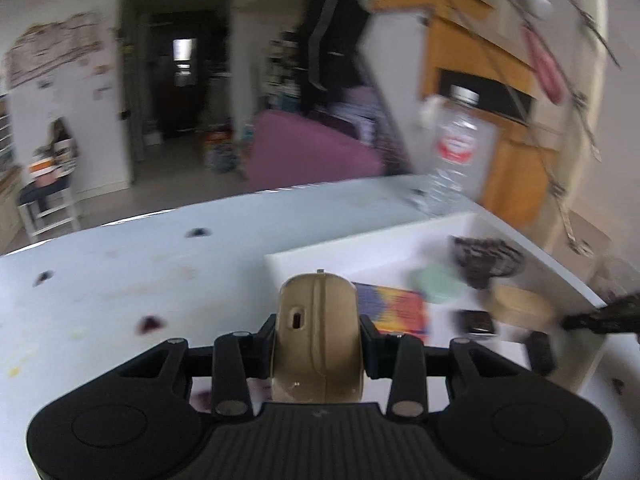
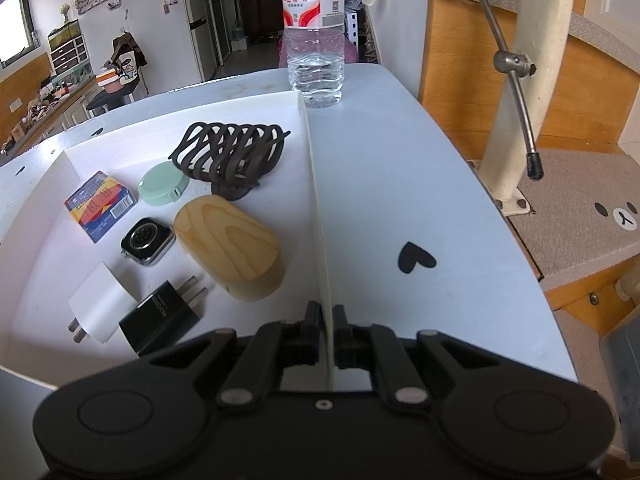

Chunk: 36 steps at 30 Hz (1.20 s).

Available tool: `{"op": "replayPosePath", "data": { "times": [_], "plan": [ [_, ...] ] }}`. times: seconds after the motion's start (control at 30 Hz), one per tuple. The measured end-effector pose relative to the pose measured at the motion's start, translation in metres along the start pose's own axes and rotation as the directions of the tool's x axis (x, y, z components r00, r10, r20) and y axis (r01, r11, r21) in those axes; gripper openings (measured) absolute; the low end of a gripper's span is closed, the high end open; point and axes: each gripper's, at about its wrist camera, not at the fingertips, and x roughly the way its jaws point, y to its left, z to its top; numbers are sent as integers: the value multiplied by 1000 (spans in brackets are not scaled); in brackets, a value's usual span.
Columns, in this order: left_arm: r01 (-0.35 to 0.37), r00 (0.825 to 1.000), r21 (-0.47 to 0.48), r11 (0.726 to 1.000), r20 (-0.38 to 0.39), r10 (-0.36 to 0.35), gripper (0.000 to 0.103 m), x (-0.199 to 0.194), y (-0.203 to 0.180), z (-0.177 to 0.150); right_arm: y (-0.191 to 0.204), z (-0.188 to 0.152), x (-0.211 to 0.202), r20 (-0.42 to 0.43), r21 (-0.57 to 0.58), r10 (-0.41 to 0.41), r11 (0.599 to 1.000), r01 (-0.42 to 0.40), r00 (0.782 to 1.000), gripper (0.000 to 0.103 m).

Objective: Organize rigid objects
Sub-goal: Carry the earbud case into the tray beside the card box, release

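Note:
My left gripper (image 1: pixel 319 344) is shut on a beige computer mouse (image 1: pixel 318 336) and holds it above the near-left corner of the white tray (image 1: pixel 288 262). My right gripper (image 2: pixel 327 320) is shut on the tray's right wall (image 2: pixel 316 200). In the tray lie a dark brown hair claw (image 2: pixel 232 156), a mint round case (image 2: pixel 162 188), a wooden oval box (image 2: pixel 230 242), a colourful card box (image 2: pixel 100 206), a smartwatch body (image 2: pixel 147 242), a white charger (image 2: pixel 102 308) and a black charger (image 2: pixel 166 318).
A clear water bottle (image 2: pixel 316 40) stands on the pale blue table (image 2: pixel 400 184) just beyond the tray's far right corner. The table carries dark heart stickers (image 2: pixel 414 258). A white post (image 2: pixel 520 92) and wooden cabinets stand to the right.

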Motion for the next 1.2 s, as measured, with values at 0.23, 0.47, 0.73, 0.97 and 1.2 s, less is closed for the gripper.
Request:
{"op": "replayPosePath", "data": {
  "times": [0.23,0.47,0.73,0.97,1.2],
  "plan": [
    [103,987,70,992,-127,-93,41,40,-53,-13,-1,-1,0,2,-1,9,1000,-9,1000,7],
    [107,975,77,991,-202,-90,41,64,-60,-29,-2,-1,-1,5,-1,14,1000,-14,1000,7],
    [96,976,124,988,-208,-69,42,71,-66,-32,-3,-2,-1,4,-3,14,1000,-14,1000,7],
    [114,976,120,986,-201,-89,52,69,-66,-30,-3,-1,-1,4,-3,13,1000,-13,1000,7],
    [84,993,98,992,-89,-75,79,36,-66,-11,-3,-1,-1,4,-3,14,1000,-14,1000,7]
  ]
}}
